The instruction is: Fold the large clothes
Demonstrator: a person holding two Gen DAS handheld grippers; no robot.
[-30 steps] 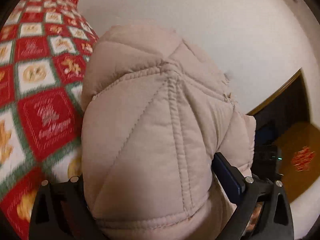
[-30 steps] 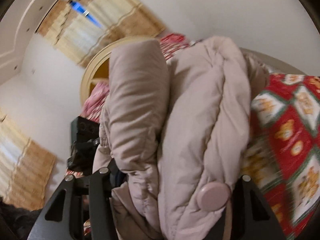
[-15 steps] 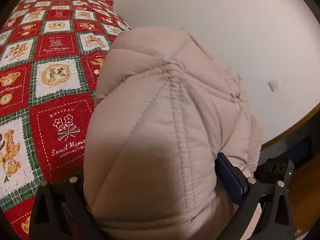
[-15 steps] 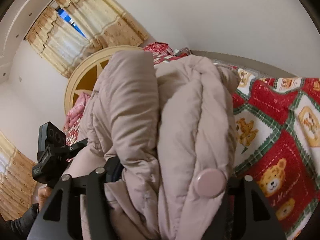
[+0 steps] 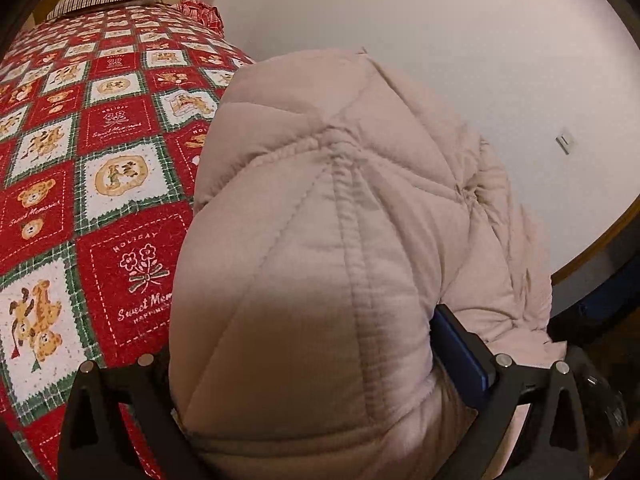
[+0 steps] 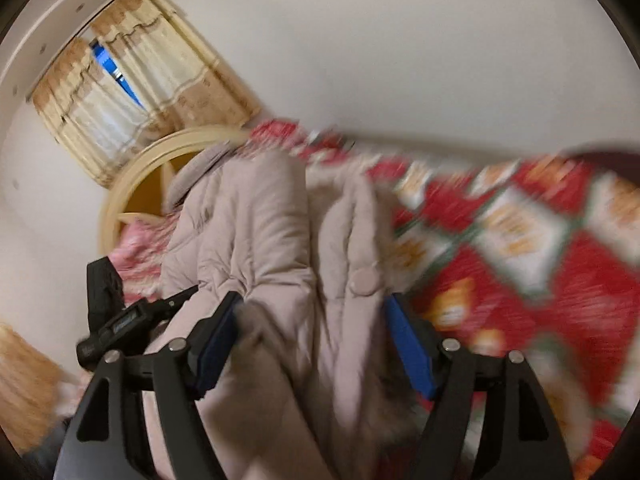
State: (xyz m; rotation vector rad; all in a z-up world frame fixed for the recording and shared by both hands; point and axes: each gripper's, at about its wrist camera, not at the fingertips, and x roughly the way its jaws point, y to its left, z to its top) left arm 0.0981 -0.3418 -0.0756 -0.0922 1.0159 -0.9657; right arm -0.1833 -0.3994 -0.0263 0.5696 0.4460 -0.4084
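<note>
Both your left gripper [image 5: 304, 380] and right gripper [image 6: 310, 332] pinch thick folds of the coat [image 5: 340, 240]: soft, bulky, springy, so grip at stitched seams.

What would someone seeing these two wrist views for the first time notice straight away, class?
A bulky beige quilted jacket fills the middle of both views, bunched between the fingers of the left gripper and the right gripper. Beside it spreads a red, green and white teddy-bear quilt covering the bed. In the right wrist view, yellow curtains hang at upper left.
</note>
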